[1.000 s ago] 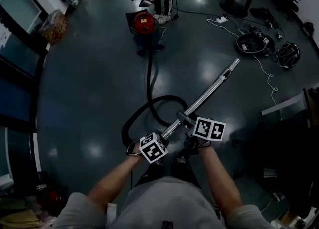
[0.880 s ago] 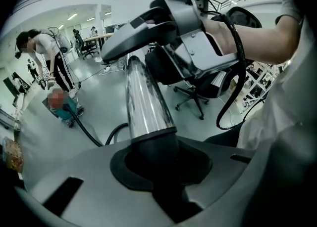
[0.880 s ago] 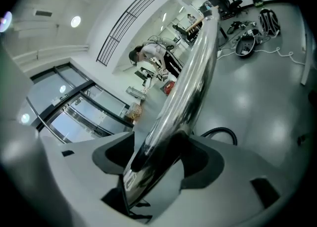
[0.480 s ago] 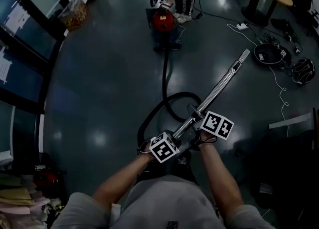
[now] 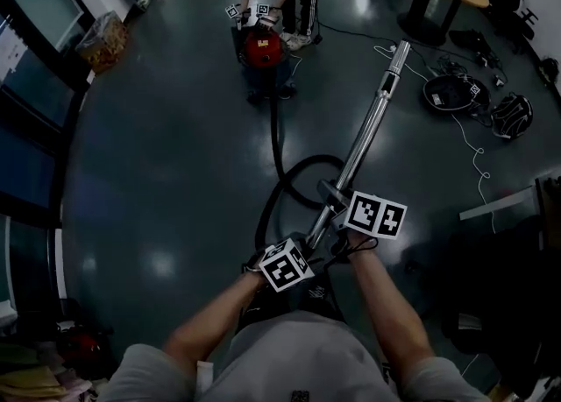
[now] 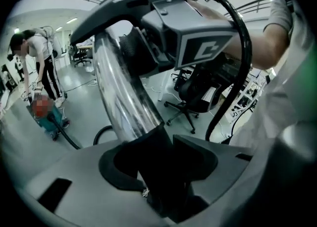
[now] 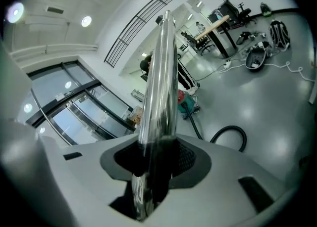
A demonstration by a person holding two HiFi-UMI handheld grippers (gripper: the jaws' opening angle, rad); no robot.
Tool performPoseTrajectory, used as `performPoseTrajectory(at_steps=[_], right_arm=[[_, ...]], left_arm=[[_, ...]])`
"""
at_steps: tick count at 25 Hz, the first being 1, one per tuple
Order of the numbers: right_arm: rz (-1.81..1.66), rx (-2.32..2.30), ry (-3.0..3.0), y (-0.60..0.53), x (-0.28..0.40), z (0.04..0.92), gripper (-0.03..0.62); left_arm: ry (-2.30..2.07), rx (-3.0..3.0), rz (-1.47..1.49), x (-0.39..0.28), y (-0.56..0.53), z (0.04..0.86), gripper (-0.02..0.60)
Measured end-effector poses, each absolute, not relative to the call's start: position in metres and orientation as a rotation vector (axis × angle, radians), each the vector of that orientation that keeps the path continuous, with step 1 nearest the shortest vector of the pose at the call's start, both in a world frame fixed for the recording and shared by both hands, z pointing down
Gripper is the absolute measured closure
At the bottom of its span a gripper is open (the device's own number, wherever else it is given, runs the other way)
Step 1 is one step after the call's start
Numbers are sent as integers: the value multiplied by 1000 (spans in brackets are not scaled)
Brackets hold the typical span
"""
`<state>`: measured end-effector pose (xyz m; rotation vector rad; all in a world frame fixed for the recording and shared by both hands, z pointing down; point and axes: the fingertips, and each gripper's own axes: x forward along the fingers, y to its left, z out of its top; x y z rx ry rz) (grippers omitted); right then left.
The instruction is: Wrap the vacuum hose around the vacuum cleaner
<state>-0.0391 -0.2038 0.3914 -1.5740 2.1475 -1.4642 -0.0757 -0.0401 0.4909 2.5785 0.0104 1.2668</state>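
Both forearms reach forward, and each gripper is set about the vacuum wand (image 5: 368, 124).
The left forearm (image 5: 215, 317) and right forearm (image 5: 386, 304) are bare and angle inward toward the wand's near end. The left gripper (image 6: 166, 158) sits nearest that end, pointing steeply down. Its jaws have just been opening, and the wand's black cuff stands loosely between them with a dark gap on one side. The right gripper (image 7: 154, 159) sits just farther along. Its jaws have just been closing and now clamp the chrome tube.
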Motion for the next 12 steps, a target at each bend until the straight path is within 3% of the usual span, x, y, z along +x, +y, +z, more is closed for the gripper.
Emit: performPoseTrajectory(at_steps=[4,12], right_arm=[[-1376,-1633,2284,-227,-58,379,452],[-1267,-1690,2572,-279,-117,376,453]], left_arm=[[121,2616,1243,-98,-55,484,337],[121,2718,1254,-166,-149,450,339]])
